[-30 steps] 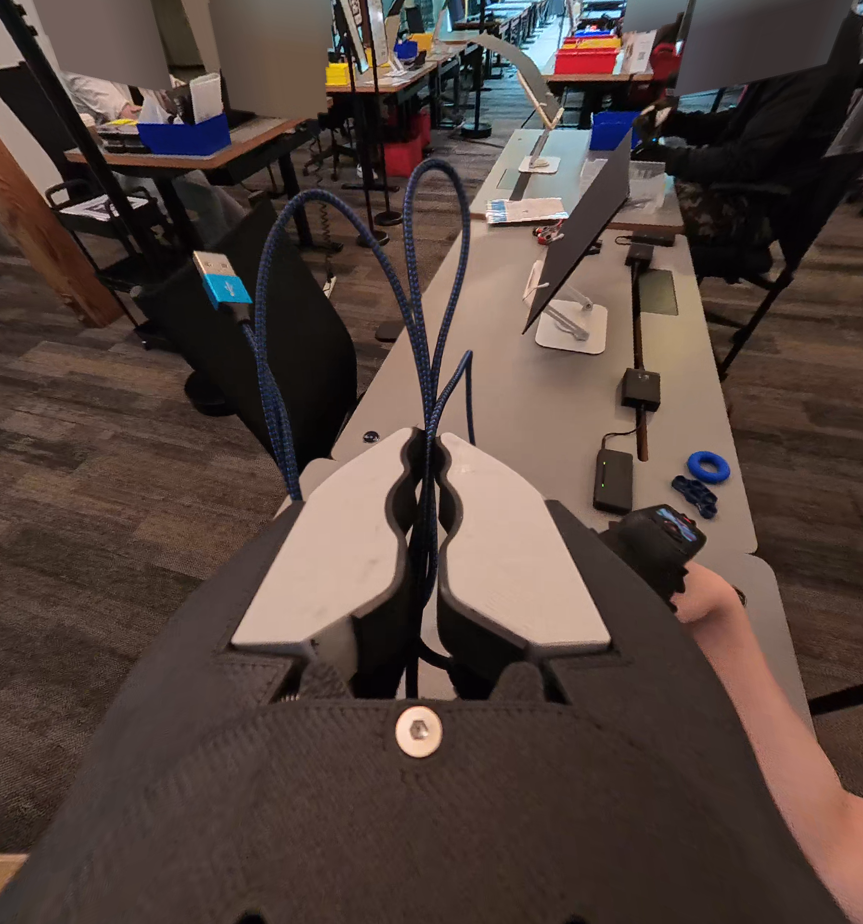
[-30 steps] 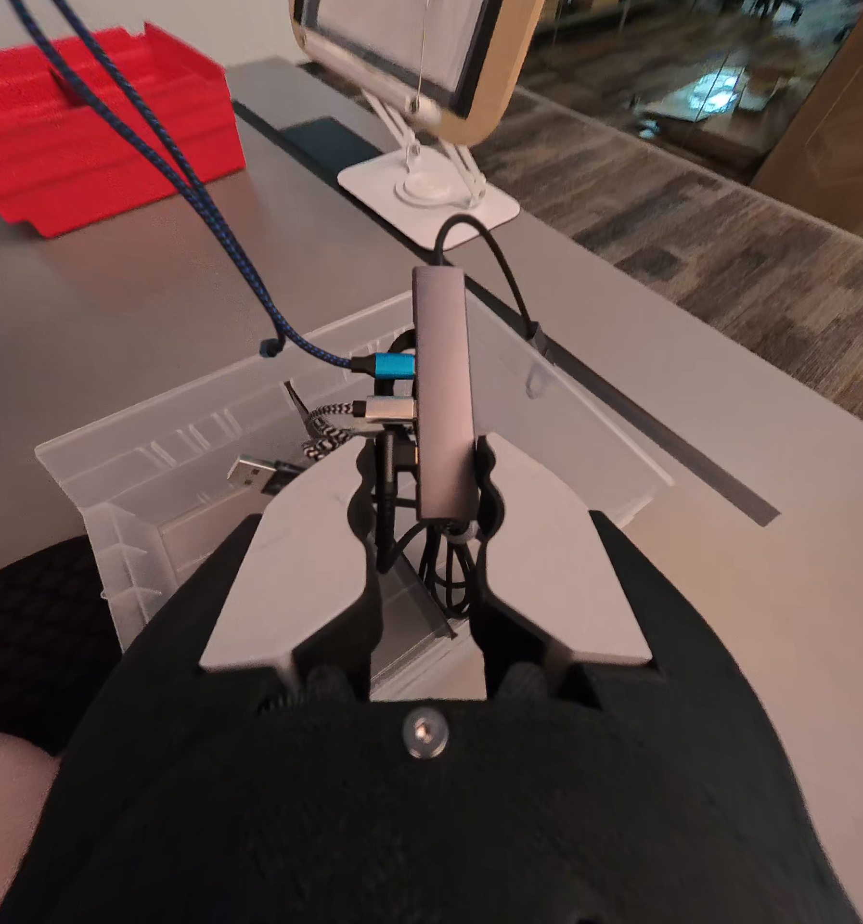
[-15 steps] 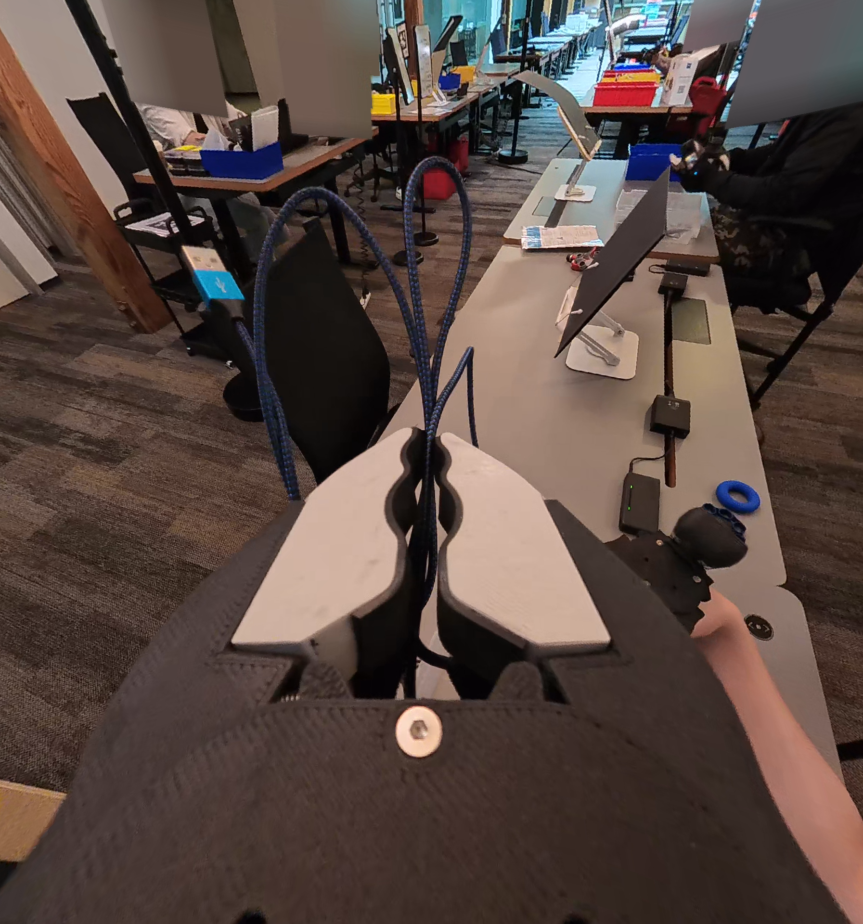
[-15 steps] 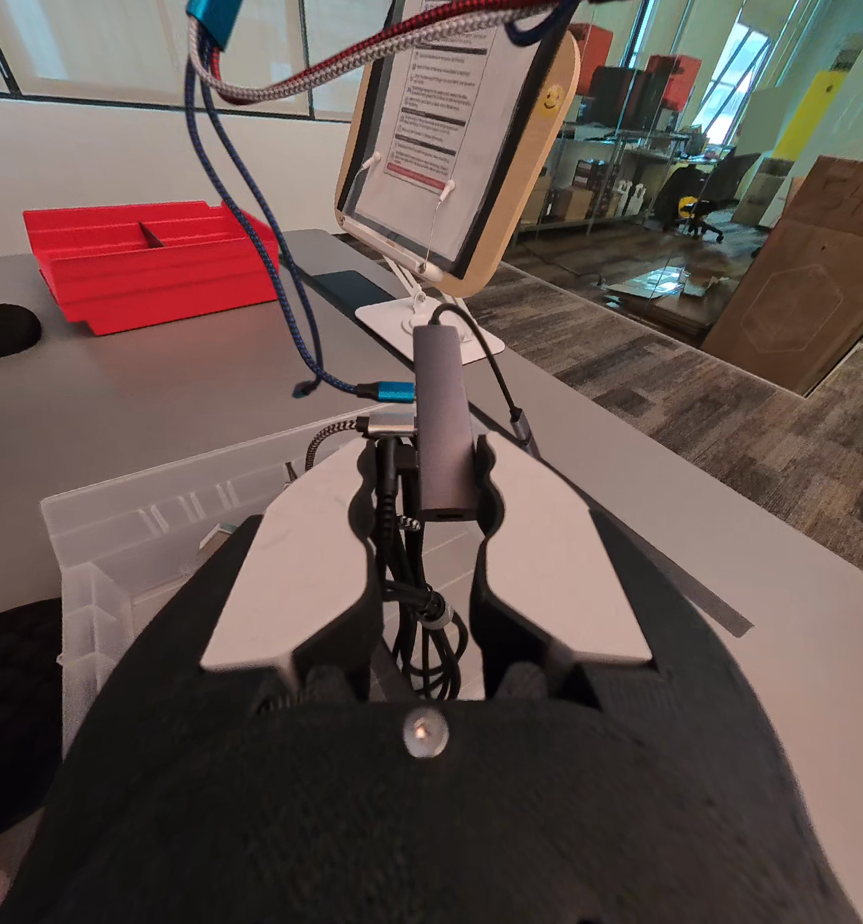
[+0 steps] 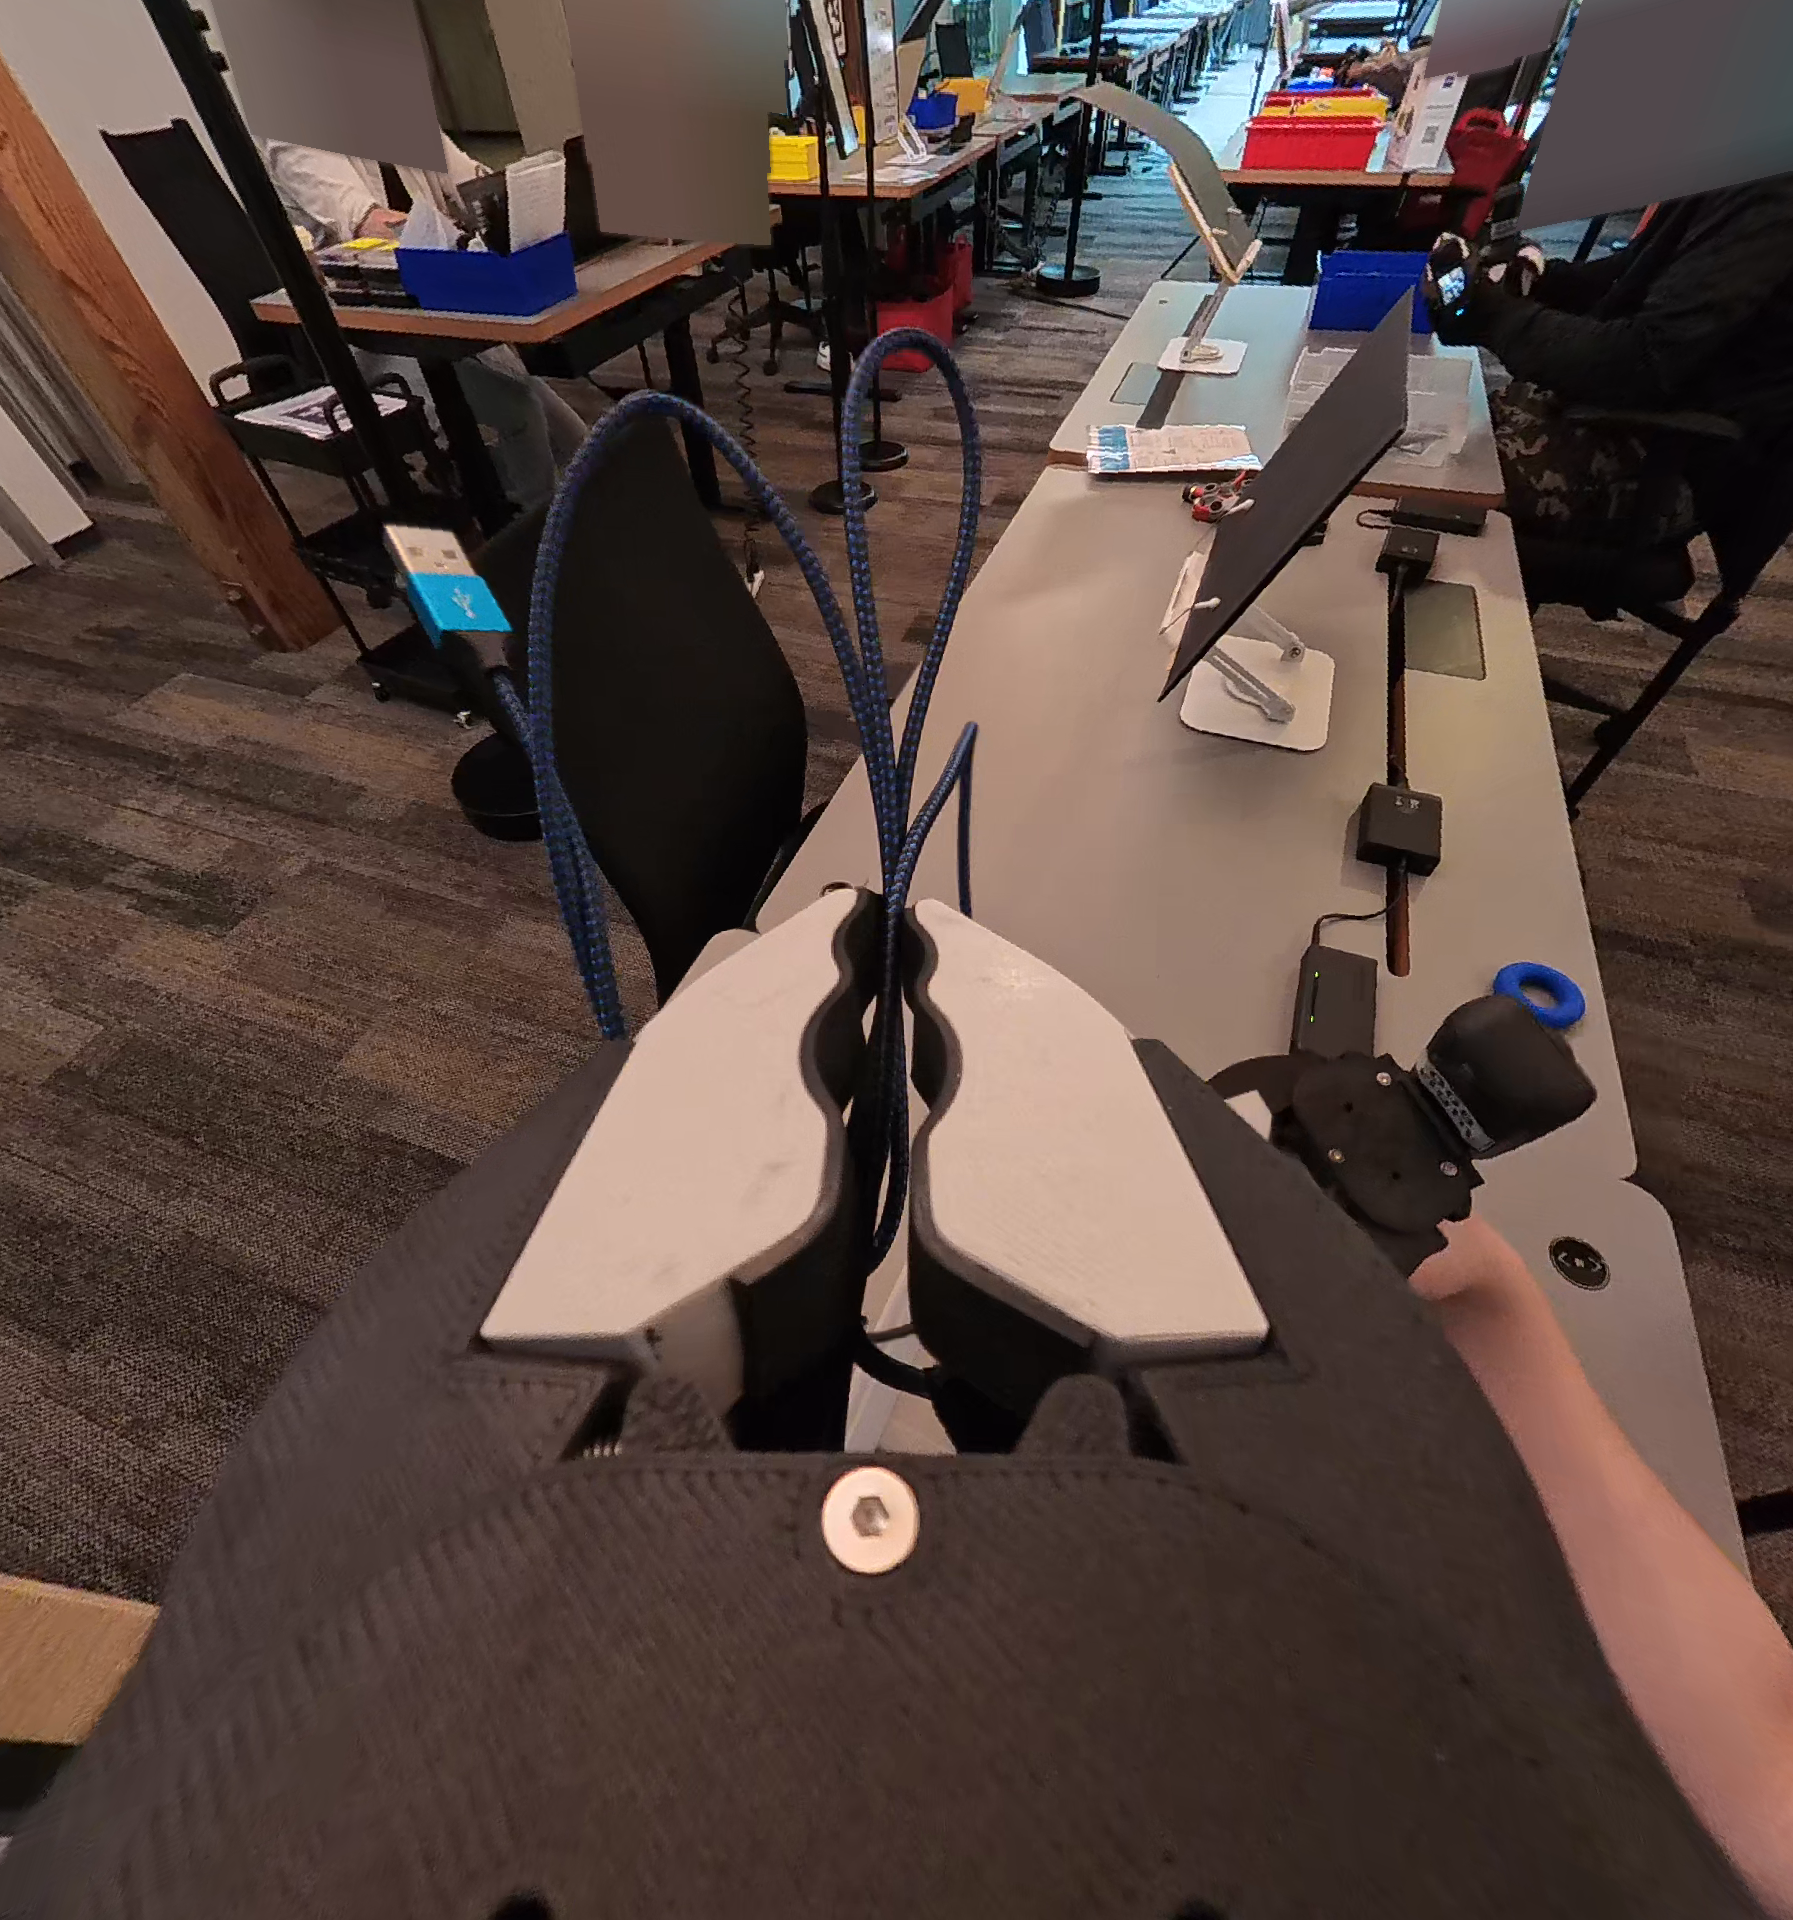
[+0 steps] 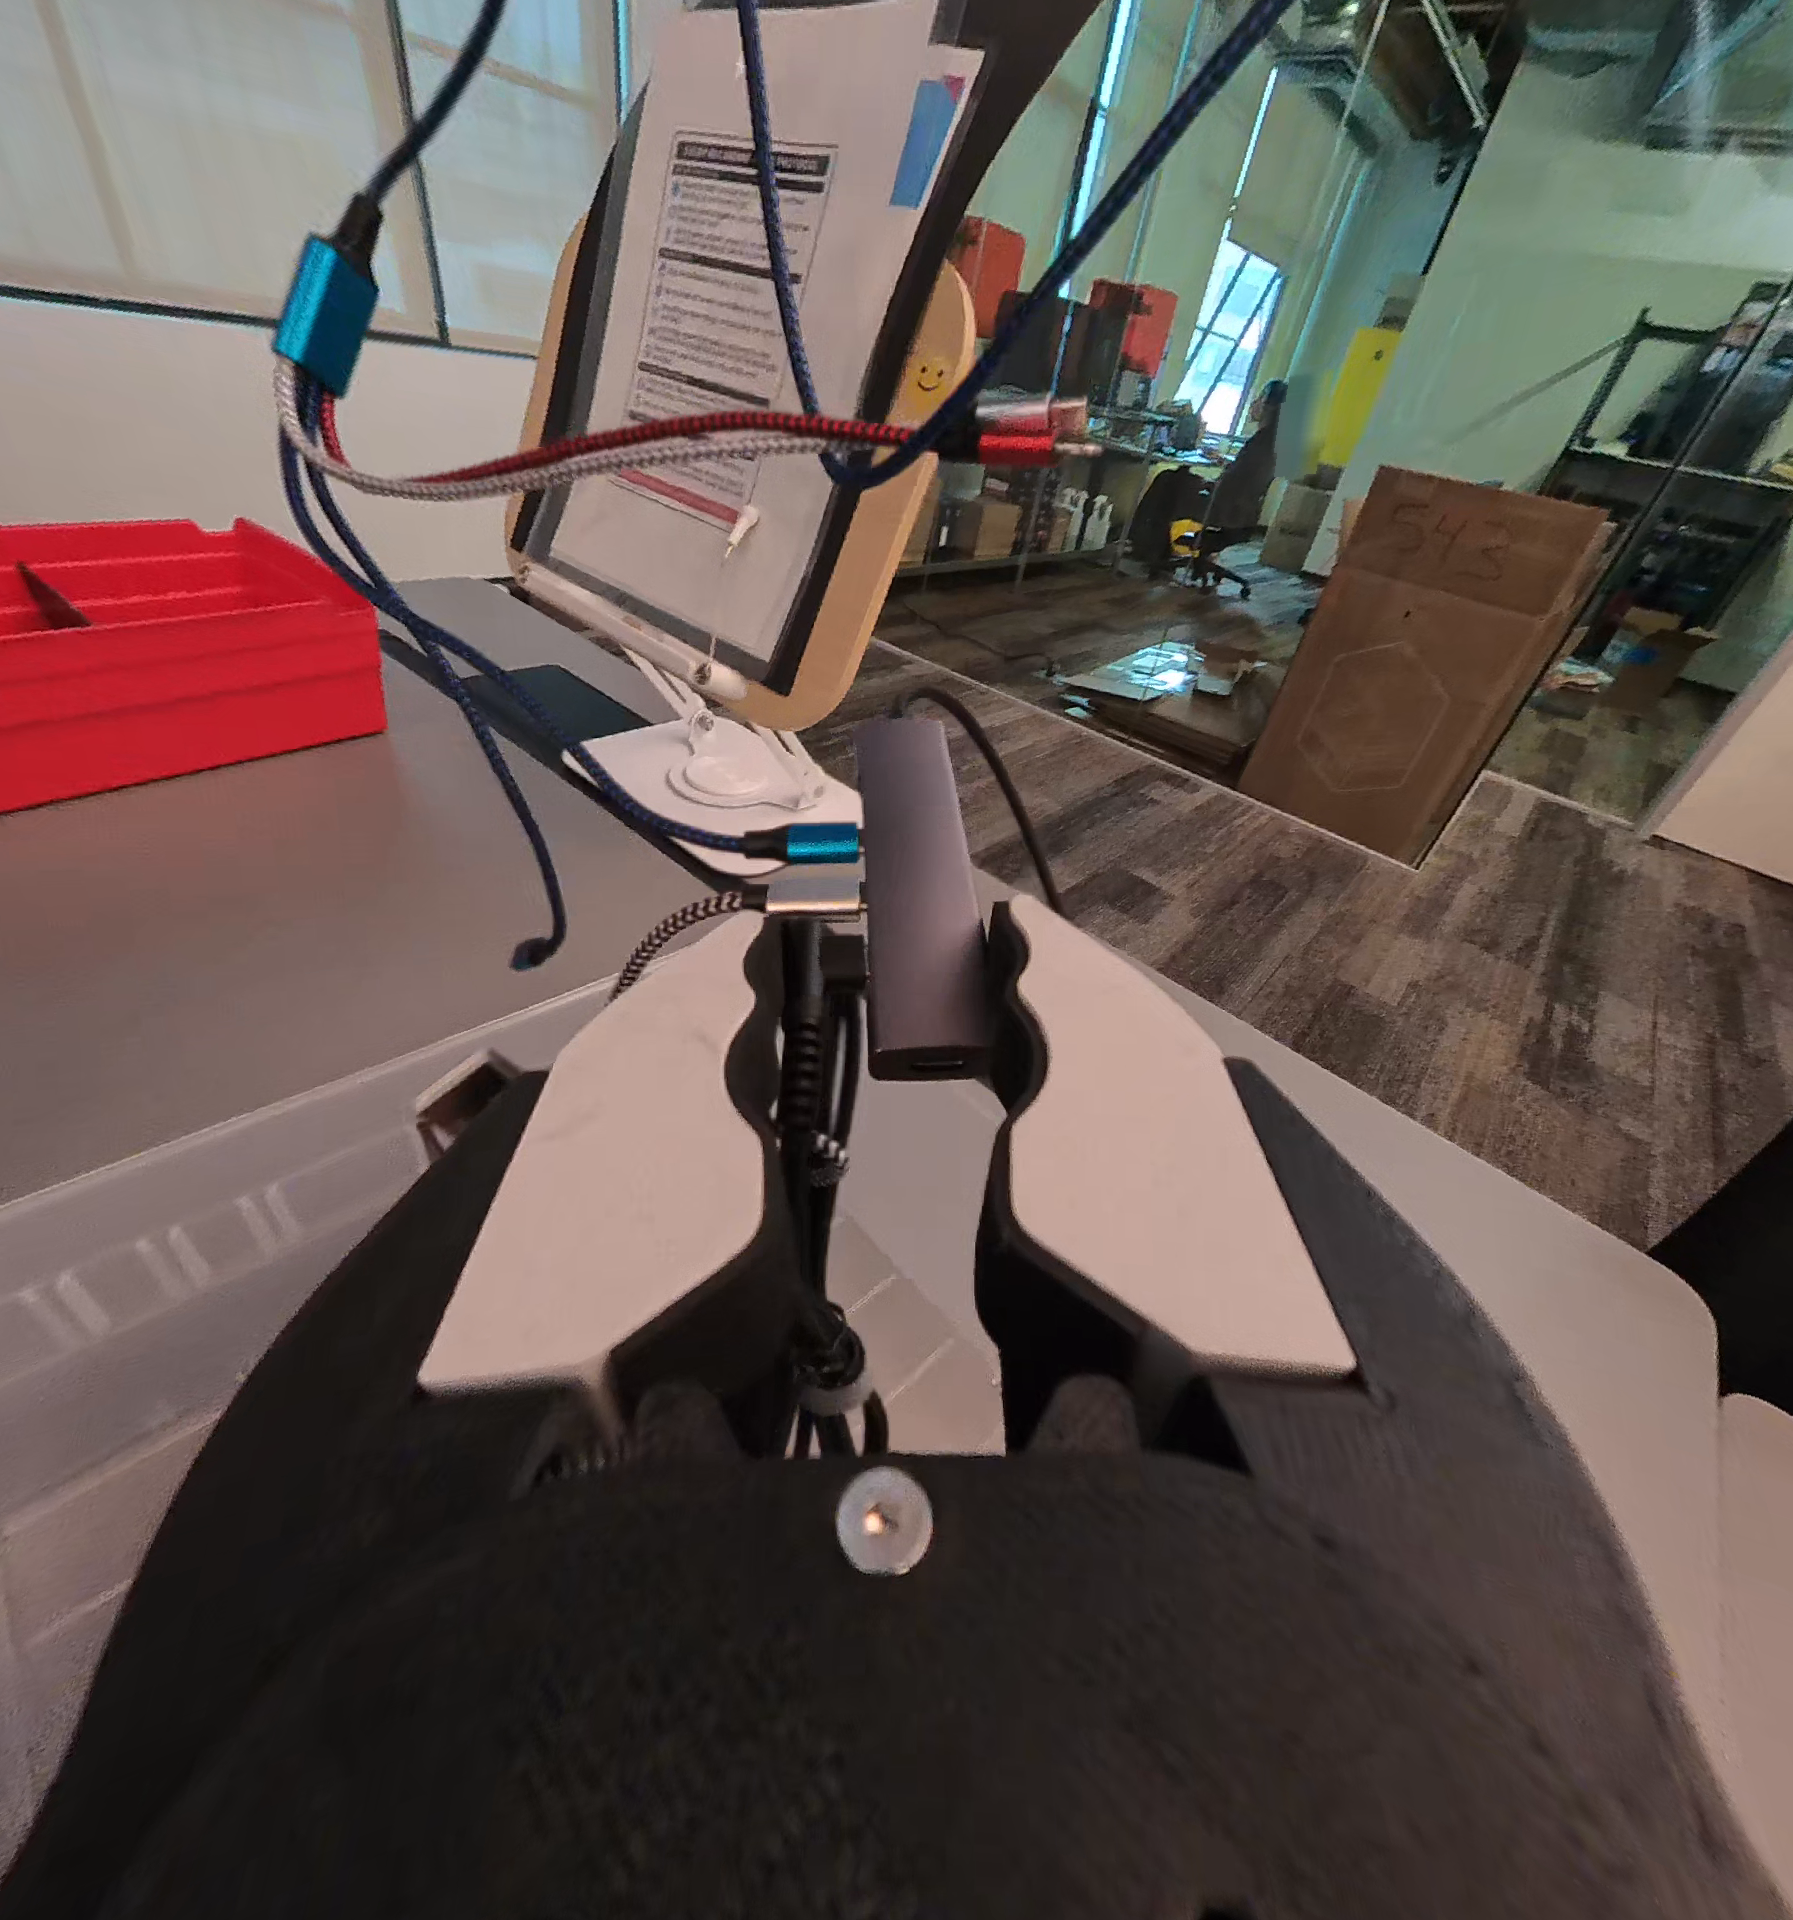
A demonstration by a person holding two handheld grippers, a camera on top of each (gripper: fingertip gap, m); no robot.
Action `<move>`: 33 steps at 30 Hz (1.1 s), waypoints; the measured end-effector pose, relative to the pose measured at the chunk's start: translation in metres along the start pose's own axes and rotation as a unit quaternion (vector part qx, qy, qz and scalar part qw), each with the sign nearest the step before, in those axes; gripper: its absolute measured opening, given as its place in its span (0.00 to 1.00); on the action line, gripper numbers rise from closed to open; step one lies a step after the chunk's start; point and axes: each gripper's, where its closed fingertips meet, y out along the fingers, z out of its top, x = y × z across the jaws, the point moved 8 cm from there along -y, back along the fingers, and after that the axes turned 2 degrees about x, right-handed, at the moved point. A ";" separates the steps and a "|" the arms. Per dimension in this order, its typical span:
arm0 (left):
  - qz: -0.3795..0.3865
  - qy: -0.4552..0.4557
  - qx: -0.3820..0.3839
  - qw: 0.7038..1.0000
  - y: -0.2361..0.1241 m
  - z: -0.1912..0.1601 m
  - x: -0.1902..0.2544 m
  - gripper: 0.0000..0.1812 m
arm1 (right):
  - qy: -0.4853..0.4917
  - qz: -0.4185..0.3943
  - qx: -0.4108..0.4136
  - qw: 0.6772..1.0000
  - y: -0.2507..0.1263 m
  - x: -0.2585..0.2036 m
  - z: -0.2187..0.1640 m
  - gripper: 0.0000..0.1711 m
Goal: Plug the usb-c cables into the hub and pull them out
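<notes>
Both grippers [image 5: 887, 914] [image 6: 876, 930] apparently clamped, raised.

Each handheld gripper is built from a broad black textured printed body, with a single silver hex screw [image 5: 869, 1518] set at its centre. Two pale grey flat fingers [image 6: 630, 1174] with wavy black inner edges are mounted forward. A bare forearm [image 5: 1640, 1538] is seen, unsleeved.

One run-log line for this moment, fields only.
left gripper: shut on blue braided cable | right gripper: shut on grey hub | plugged in: blue plug, silver plug
</notes>
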 end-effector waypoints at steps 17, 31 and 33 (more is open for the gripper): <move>-0.009 -0.005 -0.001 1.000 0.010 -0.012 -0.003 0.01 | -0.060 0.144 -0.009 0.988 -0.024 -0.031 -0.006 0.22; -0.009 -0.011 0.011 1.000 0.038 -0.011 -0.008 0.01 | -0.060 0.146 0.178 0.971 -0.054 -0.019 0.001 0.00; -0.013 -0.011 0.015 1.000 0.041 -0.009 -0.006 0.01 | -0.015 0.157 0.248 0.956 -0.067 -0.013 0.009 0.00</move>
